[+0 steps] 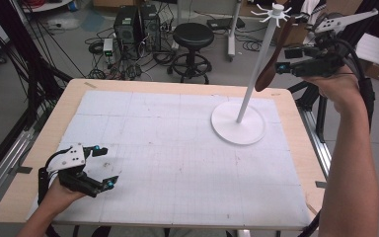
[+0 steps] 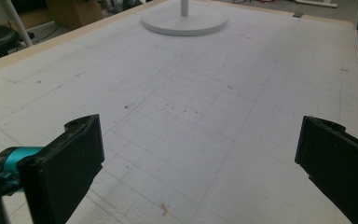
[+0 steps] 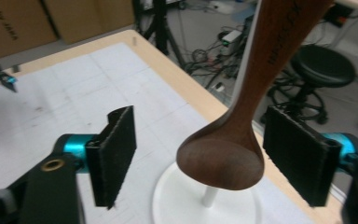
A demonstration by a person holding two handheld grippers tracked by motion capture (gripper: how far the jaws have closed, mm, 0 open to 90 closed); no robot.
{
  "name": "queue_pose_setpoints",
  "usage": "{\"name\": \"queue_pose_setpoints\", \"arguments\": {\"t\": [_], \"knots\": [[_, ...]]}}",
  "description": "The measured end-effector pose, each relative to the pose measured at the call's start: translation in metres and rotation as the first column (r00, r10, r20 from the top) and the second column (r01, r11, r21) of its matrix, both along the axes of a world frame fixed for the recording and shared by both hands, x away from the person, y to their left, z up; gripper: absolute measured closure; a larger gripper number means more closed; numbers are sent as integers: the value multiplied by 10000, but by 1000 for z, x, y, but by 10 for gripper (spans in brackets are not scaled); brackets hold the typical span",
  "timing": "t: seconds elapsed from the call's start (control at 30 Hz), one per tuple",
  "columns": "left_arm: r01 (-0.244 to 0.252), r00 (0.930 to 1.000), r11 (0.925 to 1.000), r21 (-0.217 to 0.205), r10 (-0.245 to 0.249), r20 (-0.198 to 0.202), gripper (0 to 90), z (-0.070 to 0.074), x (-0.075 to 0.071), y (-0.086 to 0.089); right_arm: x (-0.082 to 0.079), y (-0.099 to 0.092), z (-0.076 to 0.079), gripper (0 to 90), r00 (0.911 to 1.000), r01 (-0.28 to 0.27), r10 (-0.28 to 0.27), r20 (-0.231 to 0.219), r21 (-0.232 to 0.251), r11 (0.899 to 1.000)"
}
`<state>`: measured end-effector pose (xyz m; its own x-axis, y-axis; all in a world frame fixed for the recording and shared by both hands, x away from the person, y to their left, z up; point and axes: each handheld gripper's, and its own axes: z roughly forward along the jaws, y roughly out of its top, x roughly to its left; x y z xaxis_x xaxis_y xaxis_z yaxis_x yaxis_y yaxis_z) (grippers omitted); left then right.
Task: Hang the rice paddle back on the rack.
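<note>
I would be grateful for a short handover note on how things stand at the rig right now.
Right gripper: raised beside the stand's top, open, pads clear of the wooden spoon between them.
Left gripper: open, nothing in it, low over the mat at the near left.
Spoon hangs bowl-down from the white hook stand at the far right.
Done: spoon apparently hung and let go.
Left: draw the right gripper back without knocking the spoon.

The room is bright with soft light from above, so the white tabletop shines pale with only faint shadows, and the close brown spoon looks a little blurry.
</note>
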<state>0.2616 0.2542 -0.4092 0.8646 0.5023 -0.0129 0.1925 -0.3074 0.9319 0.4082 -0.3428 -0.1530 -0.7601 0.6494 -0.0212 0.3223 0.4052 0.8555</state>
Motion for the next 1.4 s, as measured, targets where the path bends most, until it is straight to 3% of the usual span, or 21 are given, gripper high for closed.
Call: {"name": "queue_pose_setpoints", "arguments": {"t": [0.13, 0.27, 0.4, 0.53, 0.67, 1.07, 1.4], "knots": [[-5, 10000, 10000, 2, 5, -34, 17, 0, 0, 0, -4, -1, -4, 183, 9999, -134, 134, 13, 109, 9999], [9, 10000, 10000, -4, -9, -26, 17, 0, 0, 0, -9, 2, -6, 103, 10000, -13, 13, 96, 22, 10000], [-29, 10000, 10000, -21, 28, -52, 17, 0, 1, 0, -16, 4, -8, 22, 9995, 59, -67, 313, 284, 9996], [-44, 10000, 10000, -8, 44, -41, 17, 0, 1, 0, -23, 7, -14, 19, 9991, -20, 5, 428, 347, 9994], [-70, 10000, 10000, 16, 70, -47, 17, -1, 2, 0, -31, 17, -20, 20, 9979, -430, 416, 494, 281, 9987], [-233, 9997, 9997, -85, 233, -58, 17, 1, 2, 2, -55, 40, -32, 20, 9878, -1269, 1227, 956, 383, 9912], [-307, 9995, 9995, -99, 305, -123, 17, 3, 1, 4, -65, 51, -50, 20, 9874, -1318, 1278, 932, 373, 9906]]}}
